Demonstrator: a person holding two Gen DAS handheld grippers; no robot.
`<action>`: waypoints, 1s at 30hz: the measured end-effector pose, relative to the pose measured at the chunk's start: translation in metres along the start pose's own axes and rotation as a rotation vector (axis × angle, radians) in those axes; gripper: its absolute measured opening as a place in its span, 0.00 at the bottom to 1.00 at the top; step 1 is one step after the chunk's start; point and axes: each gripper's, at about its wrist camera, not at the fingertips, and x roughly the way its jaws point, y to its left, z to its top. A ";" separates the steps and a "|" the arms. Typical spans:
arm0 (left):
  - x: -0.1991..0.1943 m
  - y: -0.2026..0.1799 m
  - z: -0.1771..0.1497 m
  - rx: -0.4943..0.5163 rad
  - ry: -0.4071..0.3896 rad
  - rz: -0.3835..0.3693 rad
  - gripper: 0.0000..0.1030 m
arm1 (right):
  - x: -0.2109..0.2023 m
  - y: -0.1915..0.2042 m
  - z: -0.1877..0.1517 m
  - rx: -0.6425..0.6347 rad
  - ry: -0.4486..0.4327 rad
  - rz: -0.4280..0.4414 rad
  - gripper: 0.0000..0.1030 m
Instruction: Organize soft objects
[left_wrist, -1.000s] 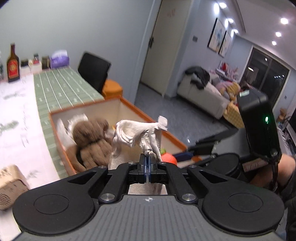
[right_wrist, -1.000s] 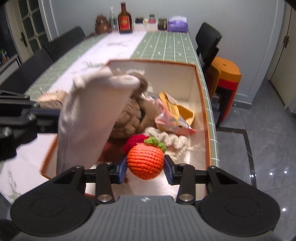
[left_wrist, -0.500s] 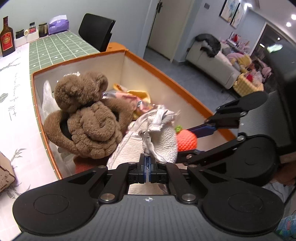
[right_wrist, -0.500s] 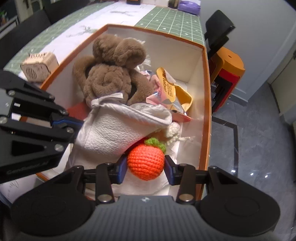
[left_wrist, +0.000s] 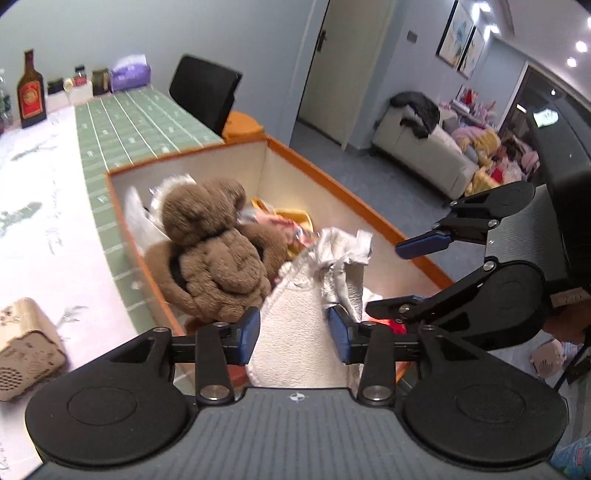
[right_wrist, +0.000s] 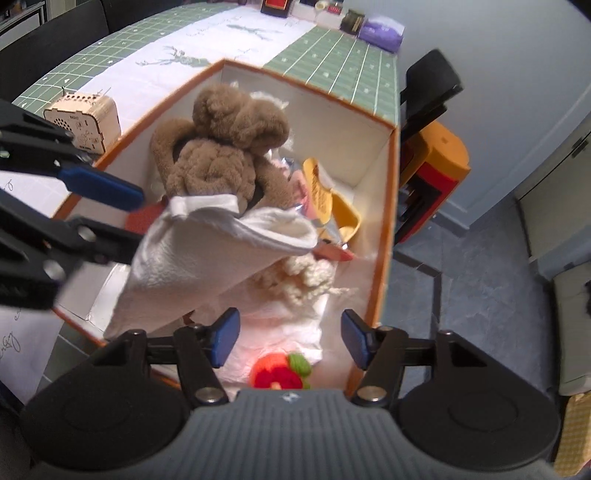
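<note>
Mostly done, as far as these views went: the orange-rimmed box (right_wrist: 392, 206) on the table already held the brown plush toy (right_wrist: 225, 147), a yellow and pink packet (right_wrist: 325, 199), a cream yarn bundle (right_wrist: 299, 277) and the white towel (right_wrist: 207, 254), which lay draped over the near contents with one corner bunched up. The left gripper (left_wrist: 294, 329) had its jaws opening, pads apart on either side of the towel (left_wrist: 295, 332); whether they brushed it was unclear, but they looked clear of a clamp, so the towel read as released into the box. The right gripper (right_wrist: 288, 338) also had its jaws opening, wide, nothing pressed between the pads. The crocheted orange fruit (right_wrist: 279, 373) sat below and behind the pads, blurred, over white cloth at the near end of the box, apparently dropping or just landed; contact could not be judged. Judged remaining: the towel sat loose and high, so it probably wanted tucking down. Outside the box only a small wooden speaker (right_wrist: 85, 120) stood just beside the box wall, a hard item and likely not part of the job. No other loose soft item showed on the visible tablecloth (left_wrist: 44, 236). Bottles and jars at the far end stood well apart.
</note>
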 end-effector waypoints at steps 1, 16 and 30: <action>-0.007 0.002 -0.001 0.001 -0.016 0.002 0.50 | -0.006 0.001 0.000 -0.003 -0.014 -0.009 0.72; -0.111 0.021 -0.036 0.013 -0.235 0.120 0.50 | -0.090 0.063 -0.011 0.099 -0.322 -0.006 0.73; -0.153 0.032 -0.109 -0.083 -0.382 0.375 0.50 | -0.100 0.159 -0.043 0.383 -0.603 0.008 0.80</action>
